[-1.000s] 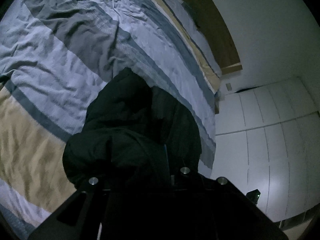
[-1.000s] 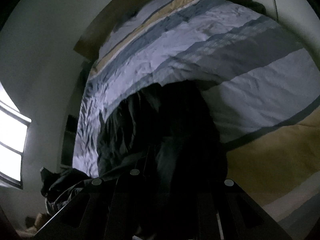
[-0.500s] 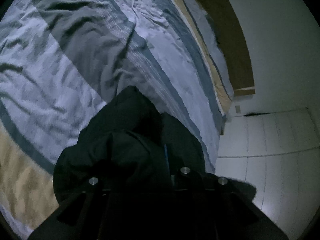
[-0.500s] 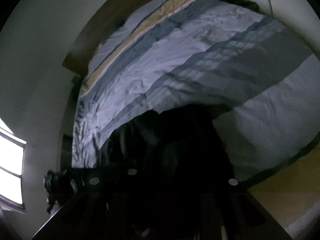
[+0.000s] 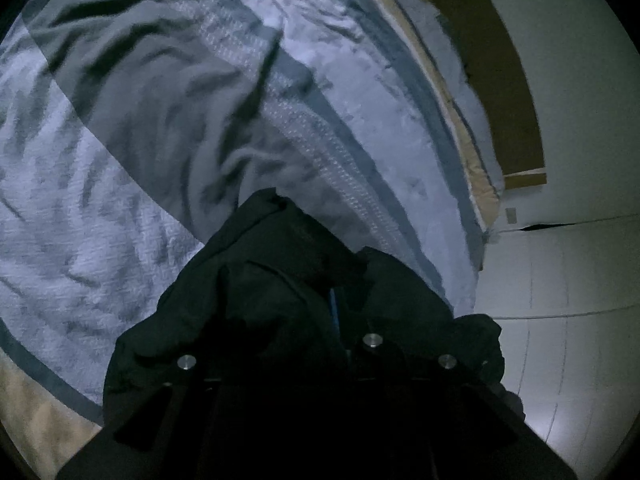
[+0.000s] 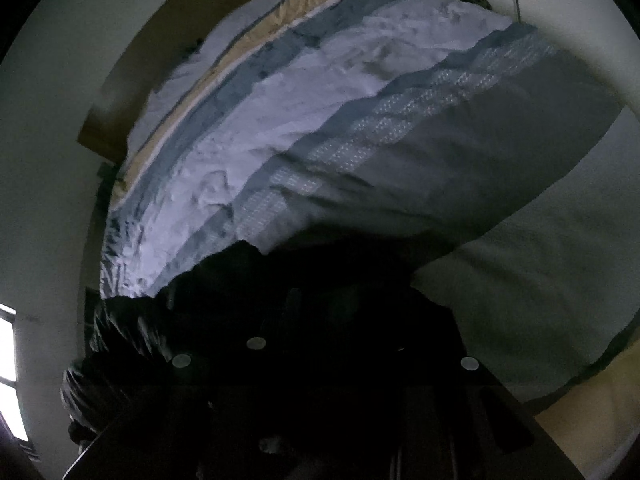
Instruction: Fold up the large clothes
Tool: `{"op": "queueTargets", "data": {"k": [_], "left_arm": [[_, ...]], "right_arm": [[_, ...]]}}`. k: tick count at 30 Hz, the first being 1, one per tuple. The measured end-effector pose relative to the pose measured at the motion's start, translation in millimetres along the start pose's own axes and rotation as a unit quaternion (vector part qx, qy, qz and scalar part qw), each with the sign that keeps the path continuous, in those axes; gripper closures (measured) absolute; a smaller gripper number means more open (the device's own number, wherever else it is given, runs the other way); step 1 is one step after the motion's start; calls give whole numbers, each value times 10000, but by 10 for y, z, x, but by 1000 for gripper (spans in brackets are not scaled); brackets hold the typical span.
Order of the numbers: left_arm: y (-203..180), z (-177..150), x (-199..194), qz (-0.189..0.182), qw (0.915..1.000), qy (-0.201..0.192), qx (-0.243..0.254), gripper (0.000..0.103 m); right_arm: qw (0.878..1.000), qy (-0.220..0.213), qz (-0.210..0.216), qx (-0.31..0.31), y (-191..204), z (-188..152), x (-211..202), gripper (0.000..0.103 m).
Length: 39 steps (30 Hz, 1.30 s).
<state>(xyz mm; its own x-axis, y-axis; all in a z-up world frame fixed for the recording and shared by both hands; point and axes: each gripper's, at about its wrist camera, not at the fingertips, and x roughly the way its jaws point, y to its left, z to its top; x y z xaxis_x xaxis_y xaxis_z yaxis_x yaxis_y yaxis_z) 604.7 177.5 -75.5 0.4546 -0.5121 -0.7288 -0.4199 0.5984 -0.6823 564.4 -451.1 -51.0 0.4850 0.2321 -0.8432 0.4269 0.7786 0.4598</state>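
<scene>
Over the striped bed [image 5: 168,184]: dark jacket [image 5: 280,280] carried in both grippers.
Left gripper [image 5: 334,308] pinches fabric; right gripper [image 6: 352,320] jaws opening, cloth still between. Next: lay flat, smooth, fold.

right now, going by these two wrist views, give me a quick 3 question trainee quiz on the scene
1. True or false: the dark garment is bunched over the left gripper.
2. Multiple choice: what lies under the garment? A) a bare wooden floor B) a striped bedspread C) a glass table.
3. Fill in: in the right wrist view the garment covers the right gripper, so its fingertips are ____.

Key: 1 true; 2 B; 3 hidden. The right gripper's jaws are opening, with dark cloth over them, so whether they grip it cannot be told.
</scene>
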Motion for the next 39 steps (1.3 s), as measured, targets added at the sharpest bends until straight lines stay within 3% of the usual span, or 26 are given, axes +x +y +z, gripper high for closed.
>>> {"op": "queueTargets", "data": {"k": [3,5,8,10,13,24,31,37,39], "left_arm": [[17,36,79,9,9999,92,-58,90],[19,61,93,-98,9998,118,-97,84],[24,88,65,-258,9994,142,-202,78],[27,102,30,-348,9989,149,-278,76],[15,129,-63,-549,9976,104,-402,66],[-178,316,-365,-820,9955,134,-450,54],[-247,319,-606,-1073,9935,175,-335,50],[-118,440,-755,-1495,9835,301,-973,47],[-118,457,-805,-1555,9823,368,-982,47]], "right_arm": [[10000,63,-62,20,-16,7,103,75],[9999,81,-54,37,-17,18,135,70],[9999,69,34,85,-3,38,128,56],[9999,41,120,109,19,47,90,41],[9998,-1,182,67,73,56,13,30],[9971,-633,410,11,182,90,-535,8],[9945,-908,430,-295,240,9,-911,8],[9924,-869,397,-773,343,-295,-1052,7],[9919,-809,379,-905,367,-398,-1059,7]]}}
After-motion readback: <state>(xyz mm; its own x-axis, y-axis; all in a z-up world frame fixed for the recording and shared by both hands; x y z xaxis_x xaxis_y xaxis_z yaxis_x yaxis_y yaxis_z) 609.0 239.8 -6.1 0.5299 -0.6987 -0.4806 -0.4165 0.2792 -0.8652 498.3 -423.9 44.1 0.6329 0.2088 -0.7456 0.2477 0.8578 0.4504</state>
